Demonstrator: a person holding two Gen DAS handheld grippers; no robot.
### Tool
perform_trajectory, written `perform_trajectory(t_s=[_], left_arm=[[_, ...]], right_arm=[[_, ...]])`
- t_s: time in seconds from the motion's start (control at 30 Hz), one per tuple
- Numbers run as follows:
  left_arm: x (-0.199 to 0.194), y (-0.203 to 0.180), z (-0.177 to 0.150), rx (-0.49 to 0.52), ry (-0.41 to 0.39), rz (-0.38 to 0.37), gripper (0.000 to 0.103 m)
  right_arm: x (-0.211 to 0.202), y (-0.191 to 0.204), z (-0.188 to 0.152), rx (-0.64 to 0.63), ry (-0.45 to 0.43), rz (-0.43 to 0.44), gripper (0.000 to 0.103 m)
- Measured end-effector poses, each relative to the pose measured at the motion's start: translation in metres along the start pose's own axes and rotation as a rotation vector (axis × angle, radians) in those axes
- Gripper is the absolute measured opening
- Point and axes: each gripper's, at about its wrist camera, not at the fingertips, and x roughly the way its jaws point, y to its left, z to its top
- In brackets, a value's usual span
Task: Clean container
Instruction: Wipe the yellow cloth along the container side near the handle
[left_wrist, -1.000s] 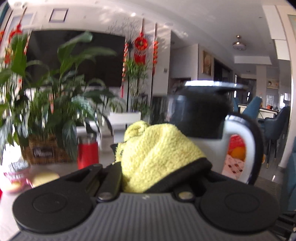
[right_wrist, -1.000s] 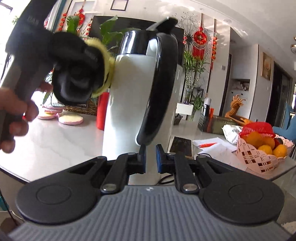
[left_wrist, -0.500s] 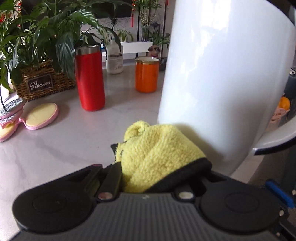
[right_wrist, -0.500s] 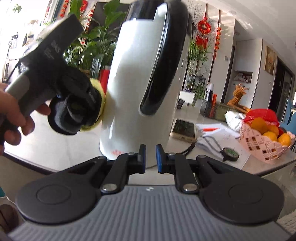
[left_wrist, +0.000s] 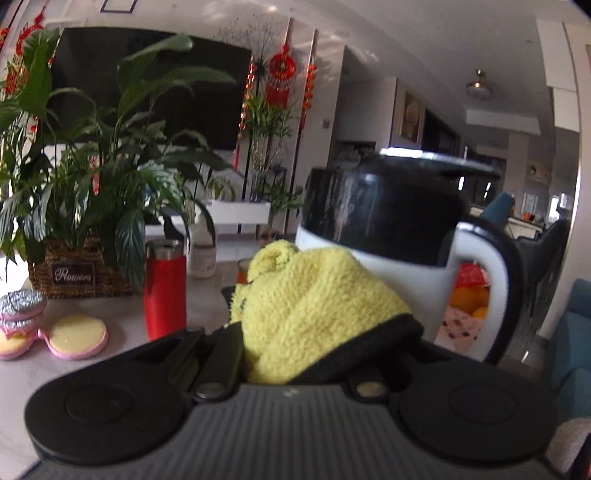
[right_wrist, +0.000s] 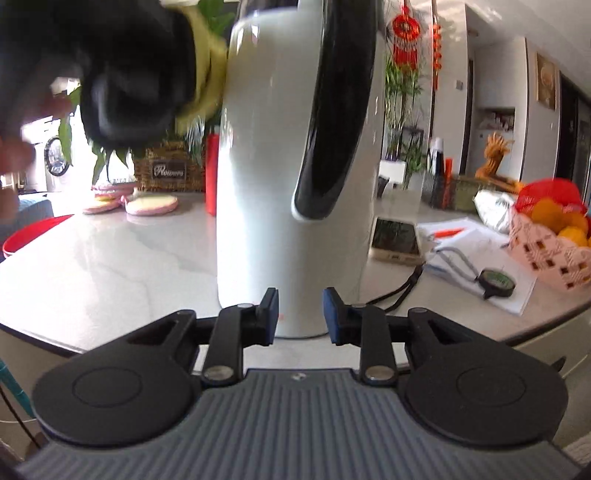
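The tall white plastic kettle with a black lid and a black curved handle (right_wrist: 266, 177) stands upright on the pale glossy table (right_wrist: 110, 266), so its long axis is vertical. Its handle faces toward the right wrist camera, and the black lid is at the top; a spout I cannot see.

The right gripper (right_wrist: 300, 315) is low, just in front of the base of the kettle and below the lower end of the handle. Its jaws have just been opening; now there is a moderate gap between the blue pads (right_wrist: 272, 306), and nothing is between them. The kettle lies straight ahead of it and rises above it.

The left gripper (left_wrist: 317, 332) holds a fluffy yellow microfibre cloth with a black edge (left_wrist: 310, 306), clamped between its jaws. In the right wrist view the cloth touches the upper side of the white body, near the black top. In the left wrist view the kettle is ahead and a little to the right, the lid band above the cloth.

I judge the left hand is the nearer one for wiping, and the next strokes should run along the vertical wall
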Motion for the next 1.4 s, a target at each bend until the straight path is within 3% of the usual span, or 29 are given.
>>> perform_trajectory(t_s=[0.2,0.37,0.47,0.63,0.77,0.9,1.0,1.1,1.27,1.4], left_arm=[[0.002,-0.009,0.005,0.029,-0.042,0.004,0.007],[0.01,-0.002,-0.004,-0.008,0.009,0.003,0.007],[0.022,0.008,-0.012,-0.039,0.082,0.016,0.007],[0.056,0.016,-0.031,-0.042,0.273,0.08,0.007],[0.082,0.02,-0.058,-0.045,0.457,0.122,0.007],[0.085,0.022,-0.069,-0.048,0.502,0.13,0.007],[0.077,0.024,-0.064,-0.062,0.476,0.124,0.008],[0.058,0.02,-0.051,-0.063,0.398,0.113,0.008],[0.022,0.014,-0.023,-0.042,0.187,0.056,0.007],[-0.007,0.009,-0.004,-0.038,0.012,-0.031,0.007]], right_arm=[[0.023,0.005,-0.008,0.032,0.088,0.025,0.029],[0.031,0.008,-0.018,0.042,0.086,0.014,0.034],[0.03,0.008,-0.02,0.05,0.075,0.002,0.04],[0.033,0.003,-0.023,0.096,0.078,-0.007,0.071],[0.032,0.005,-0.025,0.087,0.074,-0.016,0.078],[0.032,0.005,-0.025,0.089,0.074,-0.014,0.078],[0.031,0.005,-0.025,0.087,0.072,-0.013,0.078],[0.031,0.005,-0.025,0.087,0.071,-0.013,0.078],[0.031,0.005,-0.024,0.089,0.071,-0.019,0.078],[0.031,0.005,-0.024,0.09,0.072,-0.022,0.078]])
